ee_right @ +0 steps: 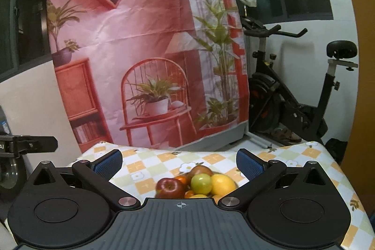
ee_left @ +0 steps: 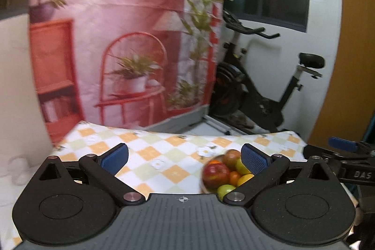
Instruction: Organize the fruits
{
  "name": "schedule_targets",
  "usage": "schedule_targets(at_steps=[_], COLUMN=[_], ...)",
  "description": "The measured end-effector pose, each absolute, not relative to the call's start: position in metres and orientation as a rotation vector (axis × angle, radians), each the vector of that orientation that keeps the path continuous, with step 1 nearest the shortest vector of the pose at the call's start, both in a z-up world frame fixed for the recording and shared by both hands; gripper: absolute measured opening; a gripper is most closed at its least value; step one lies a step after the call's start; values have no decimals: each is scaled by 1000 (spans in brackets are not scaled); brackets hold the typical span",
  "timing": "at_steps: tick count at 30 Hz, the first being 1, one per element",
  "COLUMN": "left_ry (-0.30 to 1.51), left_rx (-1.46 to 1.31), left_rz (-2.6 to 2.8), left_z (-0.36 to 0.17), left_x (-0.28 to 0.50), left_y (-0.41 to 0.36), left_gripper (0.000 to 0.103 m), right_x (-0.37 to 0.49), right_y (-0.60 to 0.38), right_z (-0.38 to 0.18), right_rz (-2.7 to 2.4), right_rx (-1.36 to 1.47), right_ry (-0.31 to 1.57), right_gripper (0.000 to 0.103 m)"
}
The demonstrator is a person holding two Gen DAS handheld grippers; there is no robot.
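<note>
A pile of fruit sits on the checkered tablecloth (ee_right: 145, 165): a red apple (ee_right: 170, 188), a green apple (ee_right: 200, 183), a lemon (ee_right: 222, 184), a dark red apple (ee_right: 200, 170) and small oranges (ee_right: 181, 179). My right gripper (ee_right: 179, 164) is open and empty, raised just behind the pile. In the left wrist view the same pile sits in a bowl (ee_left: 203, 182), with a red apple (ee_left: 215, 173) at the front. My left gripper (ee_left: 185, 156) is open and empty, to the left of the bowl. The right gripper's fingertips (ee_left: 341, 144) show at the right edge of the left wrist view.
The table's far edge (ee_right: 187, 151) meets a pink printed backdrop (ee_right: 140, 50). An exercise bike (ee_right: 293, 97) stands behind the table at the right. The left gripper's arm (ee_right: 25, 144) shows at the left edge of the right wrist view.
</note>
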State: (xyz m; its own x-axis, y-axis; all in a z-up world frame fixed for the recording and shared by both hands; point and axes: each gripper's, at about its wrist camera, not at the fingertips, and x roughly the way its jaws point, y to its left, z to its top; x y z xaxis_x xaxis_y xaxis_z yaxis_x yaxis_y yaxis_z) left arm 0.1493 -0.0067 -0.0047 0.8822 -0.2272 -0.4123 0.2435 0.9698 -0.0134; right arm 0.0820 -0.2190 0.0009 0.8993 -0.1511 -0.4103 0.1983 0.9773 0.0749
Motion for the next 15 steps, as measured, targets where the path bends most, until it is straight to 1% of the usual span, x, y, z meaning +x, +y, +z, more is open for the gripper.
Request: schedule_targets(at_steps=[15], left_ry=[283], left_rx=[135], left_rz=[-140], left_z=[38], left_x=[82], left_y=[-3], left_gripper=[103], right_x=[41], right_y=[-190], right_z=[45], right_rz=[-220], right_rx=[126], right_ry=[376], right_gripper=[103])
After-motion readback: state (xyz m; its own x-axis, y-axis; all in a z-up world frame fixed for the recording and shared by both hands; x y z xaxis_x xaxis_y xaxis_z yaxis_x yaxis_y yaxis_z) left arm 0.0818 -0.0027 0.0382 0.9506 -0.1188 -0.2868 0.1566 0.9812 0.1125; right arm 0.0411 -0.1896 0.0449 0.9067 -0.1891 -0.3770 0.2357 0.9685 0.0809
